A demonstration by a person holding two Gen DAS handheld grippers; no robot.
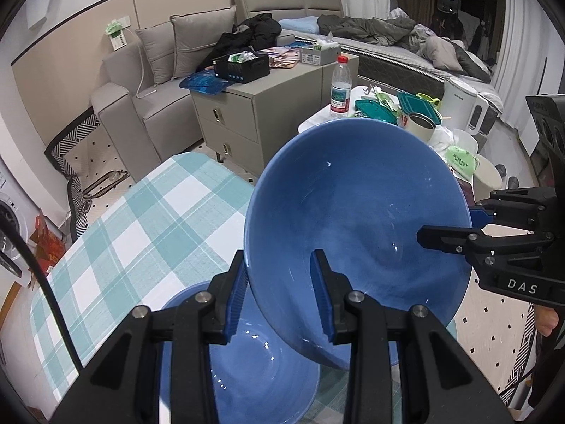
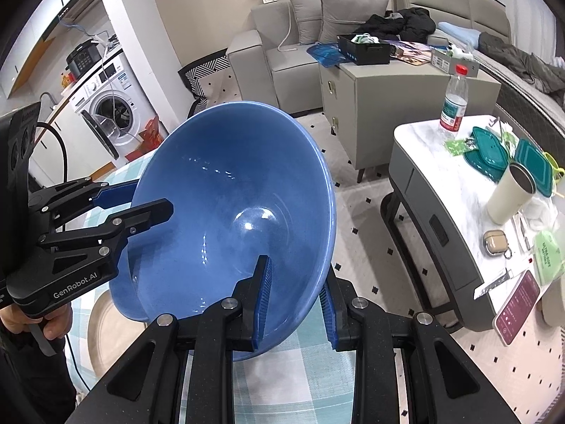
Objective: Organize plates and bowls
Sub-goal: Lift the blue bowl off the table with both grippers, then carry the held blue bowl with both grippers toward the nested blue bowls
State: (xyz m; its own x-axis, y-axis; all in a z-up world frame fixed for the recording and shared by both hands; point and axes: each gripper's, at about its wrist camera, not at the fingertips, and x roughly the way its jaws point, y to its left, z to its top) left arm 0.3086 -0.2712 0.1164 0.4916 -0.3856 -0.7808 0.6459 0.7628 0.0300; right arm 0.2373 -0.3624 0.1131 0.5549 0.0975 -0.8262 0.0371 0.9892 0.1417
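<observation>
Large blue bowl (image 1: 356, 226) held tilted in air above counter (image 1: 141, 219), off cloth. Left gripper (image 1: 279, 295) and right gripper (image 2: 295, 302) jaws each clamp opposite rim walls, sharing weight. Second blue bowl (image 1: 257, 364) rests below near counter edge, likely nesting target.

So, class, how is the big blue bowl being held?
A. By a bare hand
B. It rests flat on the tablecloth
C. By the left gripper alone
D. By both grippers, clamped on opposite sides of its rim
D: the left gripper and the right gripper each pinch the rim of the bowl, one finger inside and one outside, holding it tilted above a second bowl.
</observation>
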